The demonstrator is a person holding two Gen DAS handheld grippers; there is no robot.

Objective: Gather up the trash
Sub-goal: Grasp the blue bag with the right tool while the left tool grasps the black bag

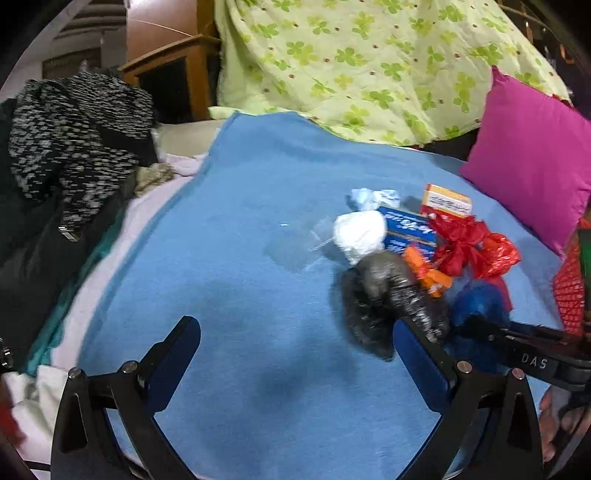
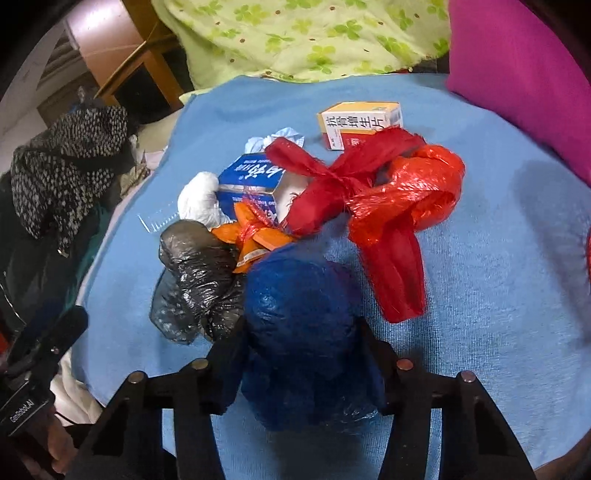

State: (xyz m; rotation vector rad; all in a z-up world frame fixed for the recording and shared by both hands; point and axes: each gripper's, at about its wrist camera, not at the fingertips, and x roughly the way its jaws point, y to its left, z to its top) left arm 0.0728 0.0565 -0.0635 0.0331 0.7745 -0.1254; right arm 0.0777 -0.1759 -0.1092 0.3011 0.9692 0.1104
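Lying on a blue cloth (image 2: 498, 258) spread over a bed is a cluster of trash items, grouped toward the right of the cloth in the left wrist view. The right gripper (image 2: 301, 332) has its two fingers on either side of a dark blue plastic bag (image 2: 295, 306), the nearest item of the heap; the pads appear to press its sides, so it is clamped on that bag. The left gripper (image 1: 295, 332) stands with its jaws wide apart over bare cloth, nothing between them; its right finger sits just beside a crumpled black plastic bag (image 1: 384, 295).

Left of the blue bag, touching it, lies the black plastic bag (image 2: 195, 273). Beyond these is an orange wrapper (image 2: 255, 236), then a blue-and-white carton (image 2: 251, 177) with a white wad (image 2: 199, 199) at its left. A pale blue crumpled piece (image 2: 280, 138) lies farther off. A knotted red plastic bag (image 2: 388, 206) sprawls to the right of the heap, its far end overlapping a yellow-and-white box (image 2: 362, 122) printed with characters. A clear plastic piece (image 2: 155, 221) lies flat at the left edge of the group.

A magenta pillow (image 2: 524, 74) rests at the far right, a green clover-print quilt (image 2: 295, 33) at the far side, and a black-and-white speckled garment (image 2: 62, 166) at the left.
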